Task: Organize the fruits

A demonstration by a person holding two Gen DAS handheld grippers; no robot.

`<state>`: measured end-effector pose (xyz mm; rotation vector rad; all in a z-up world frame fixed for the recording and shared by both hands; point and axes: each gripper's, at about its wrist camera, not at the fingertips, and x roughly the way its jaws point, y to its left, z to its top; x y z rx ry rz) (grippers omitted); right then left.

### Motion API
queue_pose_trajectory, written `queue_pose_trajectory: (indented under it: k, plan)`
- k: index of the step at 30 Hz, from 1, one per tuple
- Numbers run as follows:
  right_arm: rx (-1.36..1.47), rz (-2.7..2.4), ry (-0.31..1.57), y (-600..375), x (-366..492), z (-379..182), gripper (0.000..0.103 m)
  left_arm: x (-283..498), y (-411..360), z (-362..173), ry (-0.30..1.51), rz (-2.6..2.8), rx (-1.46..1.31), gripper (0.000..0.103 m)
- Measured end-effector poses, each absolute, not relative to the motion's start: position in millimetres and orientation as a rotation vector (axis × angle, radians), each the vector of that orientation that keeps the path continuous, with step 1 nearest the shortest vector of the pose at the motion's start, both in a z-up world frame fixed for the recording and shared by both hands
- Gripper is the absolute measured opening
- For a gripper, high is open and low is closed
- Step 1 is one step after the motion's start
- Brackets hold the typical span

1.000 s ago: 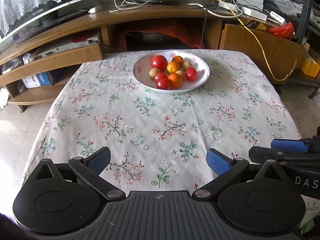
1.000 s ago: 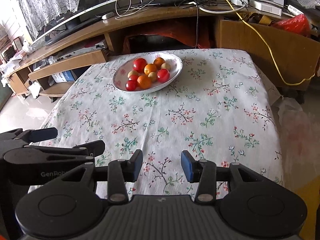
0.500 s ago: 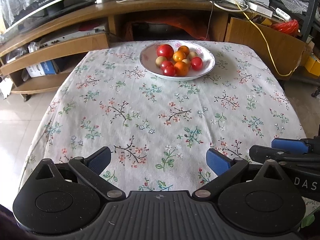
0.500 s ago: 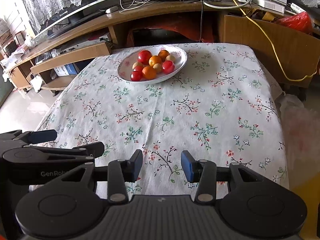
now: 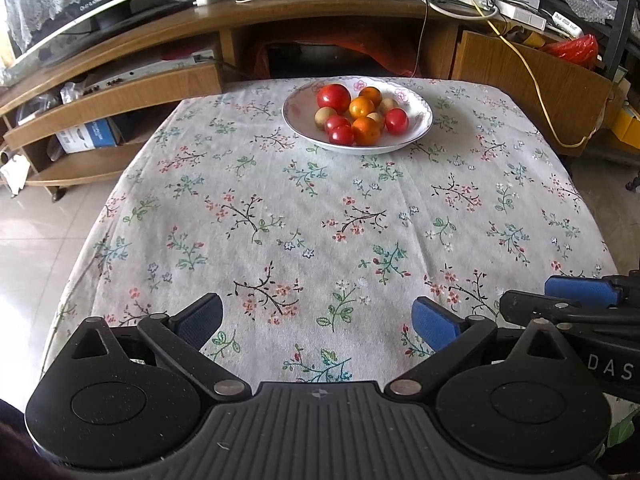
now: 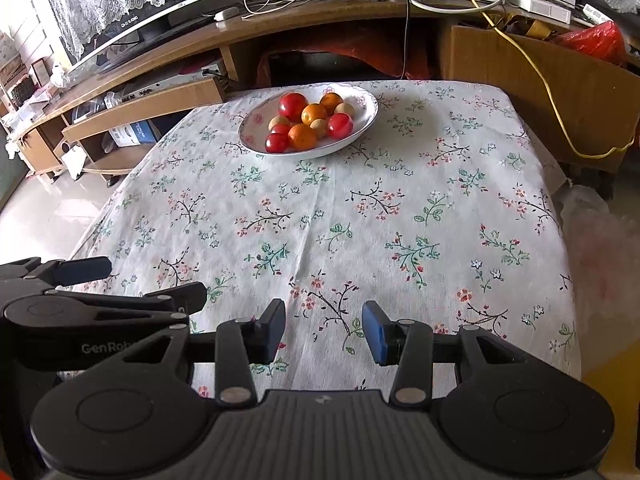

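All the fruits (image 5: 357, 115) sit heaped in the white bowl (image 5: 420, 128) at the far end of the tabletop (image 5: 320, 220); none lies outside it. Both the left tool (image 5: 318, 320) and right tool (image 6: 324, 330) hover released and empty, well short of the bowl. This fits fruit already gathered, or fruit awaiting sorting.

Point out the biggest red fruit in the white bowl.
It is the large round red fruit at the back left of the white floral-rimmed bowl, clearly bigger than the three smaller red fruits nearer the front and right, beside the orange ones.
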<state>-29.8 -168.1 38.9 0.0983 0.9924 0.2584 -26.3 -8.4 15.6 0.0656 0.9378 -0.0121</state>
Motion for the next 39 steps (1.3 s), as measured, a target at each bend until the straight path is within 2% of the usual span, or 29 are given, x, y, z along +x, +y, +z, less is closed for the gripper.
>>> queue_pose_trajectory:
  k: [39]
  plan:
    - [0.079, 0.266, 0.995, -162.0, -38.1, 38.6, 0.042, -34.4, -8.0, 19.1, 0.924, -0.017, 0.072, 0.098]
